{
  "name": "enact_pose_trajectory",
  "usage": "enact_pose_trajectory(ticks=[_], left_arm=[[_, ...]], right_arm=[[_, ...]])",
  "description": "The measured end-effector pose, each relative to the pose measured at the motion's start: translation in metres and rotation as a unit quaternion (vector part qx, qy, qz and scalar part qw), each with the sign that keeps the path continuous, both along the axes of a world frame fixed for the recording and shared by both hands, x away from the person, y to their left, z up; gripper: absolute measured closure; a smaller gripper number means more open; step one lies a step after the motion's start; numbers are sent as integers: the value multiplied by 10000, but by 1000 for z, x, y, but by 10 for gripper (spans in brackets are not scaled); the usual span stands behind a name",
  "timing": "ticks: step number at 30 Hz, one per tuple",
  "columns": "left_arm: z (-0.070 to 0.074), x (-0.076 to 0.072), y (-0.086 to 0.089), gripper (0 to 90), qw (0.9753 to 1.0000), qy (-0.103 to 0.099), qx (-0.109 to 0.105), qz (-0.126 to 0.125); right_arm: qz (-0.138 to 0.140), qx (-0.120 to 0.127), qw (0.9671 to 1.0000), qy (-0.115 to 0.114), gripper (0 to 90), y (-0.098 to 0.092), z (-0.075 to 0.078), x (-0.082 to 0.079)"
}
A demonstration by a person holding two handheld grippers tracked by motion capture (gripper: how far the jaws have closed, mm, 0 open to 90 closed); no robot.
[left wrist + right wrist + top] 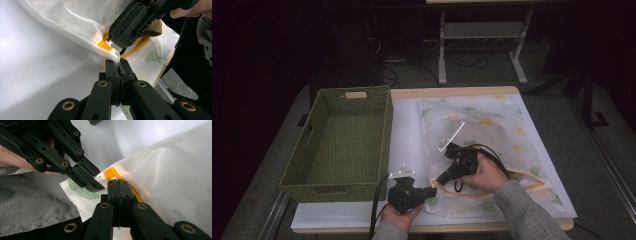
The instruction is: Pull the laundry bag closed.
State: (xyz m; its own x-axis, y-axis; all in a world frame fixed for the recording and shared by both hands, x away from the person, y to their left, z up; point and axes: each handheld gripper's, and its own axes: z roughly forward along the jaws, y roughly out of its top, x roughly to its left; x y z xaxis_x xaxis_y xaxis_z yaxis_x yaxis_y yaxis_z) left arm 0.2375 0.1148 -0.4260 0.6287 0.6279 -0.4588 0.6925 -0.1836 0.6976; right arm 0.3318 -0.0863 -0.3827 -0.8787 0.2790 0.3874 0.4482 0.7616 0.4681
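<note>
Concealed and cropped items: mesh bag corner, zipper, forearms

At the mesh bag point(82, 22), the left gripper point(118, 65) is covering the pinched corner between its closed jaws. The right gripper point(119, 185) is hiding the orange zipper point(111, 173) toward 5 o'clock; whether it is holding the pull cannot be told. In the high view, both forearms are running off the frame at 6 o'clock.

No text, brand, number or sign can be read anywhere. The green basket point(339, 140) carries a small pale label point(356, 94) on its far rim, but it looks blank from here. The mesh bag point(492, 135) shows only printed leaves and yellow shapes, no letters.
</note>
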Motion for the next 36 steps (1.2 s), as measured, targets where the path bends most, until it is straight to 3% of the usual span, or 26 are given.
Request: enact_pose_trajectory(ticks=[7,13,16,17,20,23,27,30,36], left_arm=[[1,-7,8,889,9997,-100,-74,209],[1,-9,7,889,9998,-177,-1,122],[-1,-8,5,884,10000,-61,-41,42],[-1,-8,5,874,10000,-32,-55,52],[0,-5,3,720,9999,35,-73,85],[3,-2,1,670,9999,81,-10,87],[2,4,0,703,9997,197,-47,129],[2,6,0,779,9997,210,-78,101],[5,3,-1,838,10000,14,31,90]], right_arm=[[-164,205,9996,107,898,-6,1,-5],[-272,195,9994,33,899,-9,0,-11],[-305,175,9994,31,899,-10,-4,-13],[-312,168,9994,44,899,-10,-4,-14],[-247,78,9997,-26,898,-9,-5,-18],[-219,62,9997,-46,898,-8,-5,-19],[-182,87,9998,-18,898,-7,-4,-19],[-184,16,9998,-9,898,-7,-5,-19],[-268,93,9996,34,898,-10,-7,-19]])
